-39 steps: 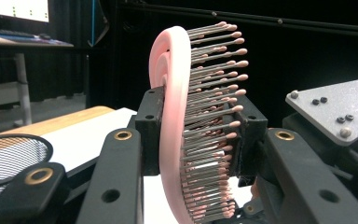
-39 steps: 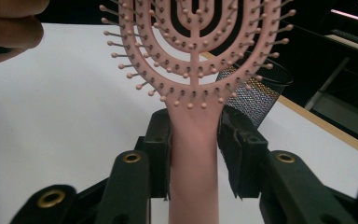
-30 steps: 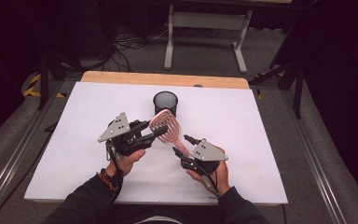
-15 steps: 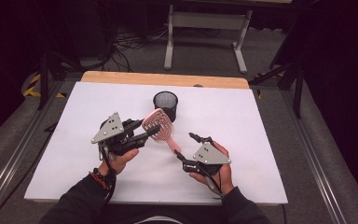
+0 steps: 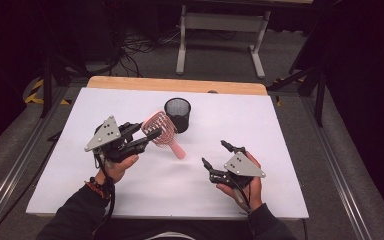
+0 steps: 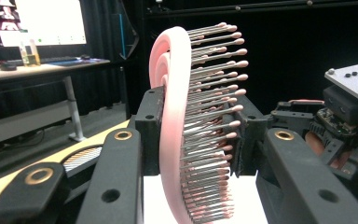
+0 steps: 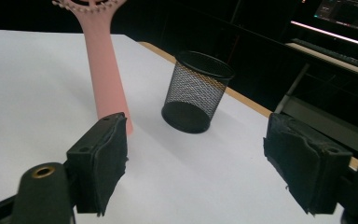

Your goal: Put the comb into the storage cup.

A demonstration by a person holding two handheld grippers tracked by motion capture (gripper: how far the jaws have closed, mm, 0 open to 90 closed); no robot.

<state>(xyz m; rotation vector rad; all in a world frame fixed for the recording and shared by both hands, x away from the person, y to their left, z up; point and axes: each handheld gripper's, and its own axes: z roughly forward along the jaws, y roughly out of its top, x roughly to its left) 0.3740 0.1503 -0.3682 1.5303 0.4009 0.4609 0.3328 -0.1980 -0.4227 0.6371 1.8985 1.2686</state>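
Items counted: one pink plastic hairbrush with an openwork head and metal-looking bristles (image 5: 161, 133), one black wire-mesh cylindrical cup (image 5: 177, 114), two tools.

The left tool (image 5: 152, 136) is clamped on the brush head, holding it above the white-covered table (image 5: 280, 125). The handle slants down toward the table's middle. From the high view, the brush head lies just beside the mesh cup, on its left; whether they touch cannot be told. The cup stands upright near the table's far edge.

The right tool (image 5: 214, 154) rests lower on the table's right half with its jaws spread wide, holding nothing, well apart from the brush.

The left gripper view alone shows the grip in detail: the two black jaws press the brush rim from either side, and rows of thin, ball-tipped bristles project to the right.

The right gripper view alone shows the cup's solid black base and open mesh wall, plus the smooth handle's end at the table surface.
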